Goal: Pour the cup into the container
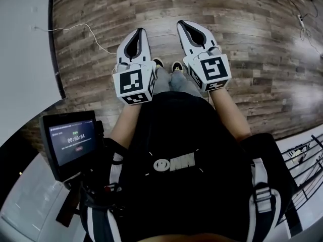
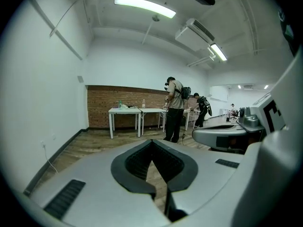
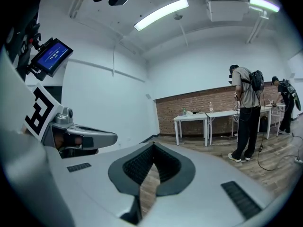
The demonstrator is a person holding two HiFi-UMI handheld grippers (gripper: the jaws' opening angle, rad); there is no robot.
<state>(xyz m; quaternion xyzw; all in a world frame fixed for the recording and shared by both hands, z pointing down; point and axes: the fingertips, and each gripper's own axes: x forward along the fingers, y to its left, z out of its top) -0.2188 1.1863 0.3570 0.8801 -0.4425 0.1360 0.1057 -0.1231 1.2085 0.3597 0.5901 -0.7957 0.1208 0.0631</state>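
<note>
You hold both tools low in front of you over the wooden floor (image 1: 252, 44), side by side in the upper middle of the head view. The left gripper (image 1: 141, 32) has its jaws closed tip to tip with nothing between them, only floor showing through the gap behind the pads. The right gripper (image 1: 182, 24) is likewise closed and empty. Neither the cup nor the container can be made out in any view. The likeliest place for them, as a judgement, is the row of white tables (image 2: 125, 110) against the brick wall (image 2: 102, 108), where a small bottle (image 2: 143, 103) and some pale items stand, too small to name. Those tables lie well apart from you, almost straight ahead along both pairs of jaws: just above and left of the tips in the left gripper view, above and right of them in the right gripper view. Neither hand is nearer, and the cup's axis can't be judged from here. A standing person (image 2: 175, 110) is beside the tables. The screen (image 1: 72, 141) at lower left of the head view shows a timer reading 00:00:04. The white emblem on your black pack (image 1: 174, 163) is not legible.
</note>
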